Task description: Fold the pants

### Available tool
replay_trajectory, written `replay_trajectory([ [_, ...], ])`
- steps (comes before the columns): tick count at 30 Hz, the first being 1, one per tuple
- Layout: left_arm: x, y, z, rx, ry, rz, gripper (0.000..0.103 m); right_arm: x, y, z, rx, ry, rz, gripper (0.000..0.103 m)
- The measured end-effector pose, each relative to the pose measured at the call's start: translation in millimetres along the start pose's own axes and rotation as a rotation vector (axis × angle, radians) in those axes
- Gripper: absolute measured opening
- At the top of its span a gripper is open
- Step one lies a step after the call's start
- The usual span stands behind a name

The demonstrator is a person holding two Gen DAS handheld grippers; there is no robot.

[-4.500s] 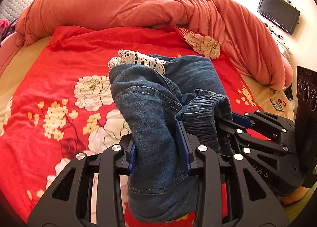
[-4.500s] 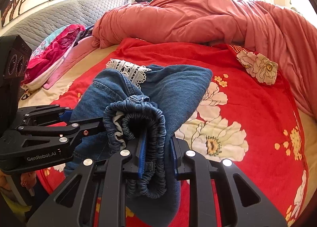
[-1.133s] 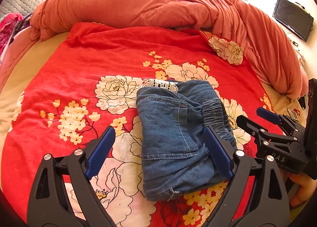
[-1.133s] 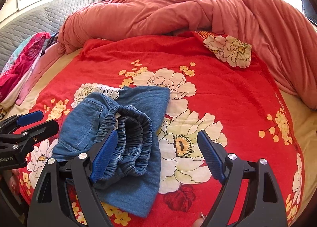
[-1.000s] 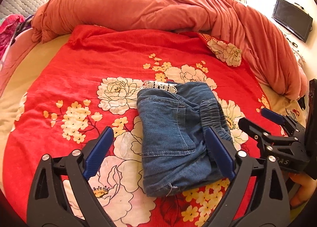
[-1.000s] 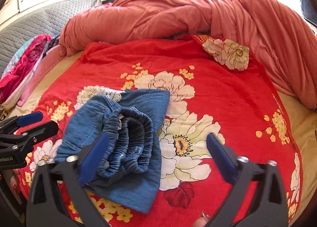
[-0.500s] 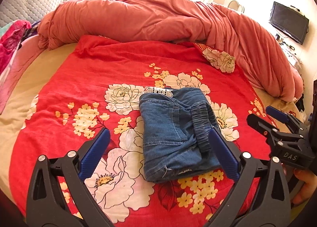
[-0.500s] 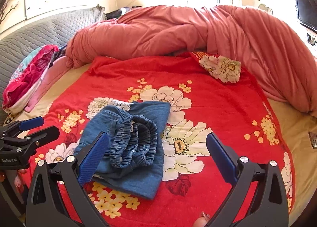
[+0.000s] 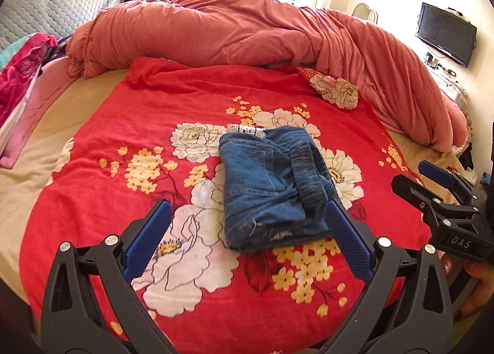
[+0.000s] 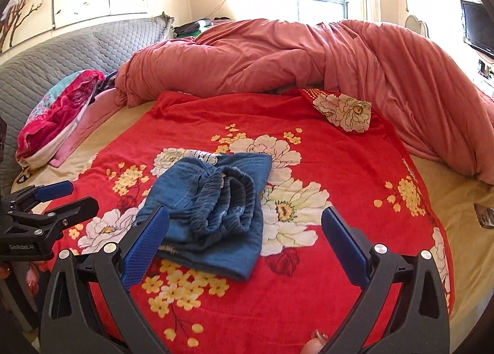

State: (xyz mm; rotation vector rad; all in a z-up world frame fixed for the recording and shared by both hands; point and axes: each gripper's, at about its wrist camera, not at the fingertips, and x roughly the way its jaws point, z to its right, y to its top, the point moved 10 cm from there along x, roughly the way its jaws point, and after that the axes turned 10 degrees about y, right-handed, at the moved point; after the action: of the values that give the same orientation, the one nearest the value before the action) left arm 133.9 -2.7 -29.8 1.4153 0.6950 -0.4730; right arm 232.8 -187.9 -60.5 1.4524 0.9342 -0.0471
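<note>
Left wrist view: the left gripper hangs with its jaws released and spread wide, its ribbed blue pads empty. Just beyond and between the jaws lies the folded denim pants, a compact blue rectangular bundle with a gathered elastic waistband rolled along its right side and a strip of white lace trim peeking out at the far edge. The bundle rests on a plush red floral blanket printed with white peonies and small yellow blossoms. Beyond that a rumpled salmon duvet is heaped across the bed. To the right of the jaws the right gripper shows, black with blue tips, also parted.

Right wrist view: the right gripper is likewise released, pads far apart and holding nothing. The denim pants lie ahead, toward the left jaw, the ruched waistband curling in ridged folds on top. Left of the jaws the left gripper is spread. A grey quilted headboard curves behind, with a pink patterned pillow before it.
</note>
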Motion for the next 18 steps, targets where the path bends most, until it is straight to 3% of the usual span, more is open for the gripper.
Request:
replay_trajectory([
  [18,-14.1,-48.6,-5.5,-0.009,0.021,-0.013,0.094,-21.9,-58.2,-11.6,-0.009,-0.014,-0.043,0.098],
])
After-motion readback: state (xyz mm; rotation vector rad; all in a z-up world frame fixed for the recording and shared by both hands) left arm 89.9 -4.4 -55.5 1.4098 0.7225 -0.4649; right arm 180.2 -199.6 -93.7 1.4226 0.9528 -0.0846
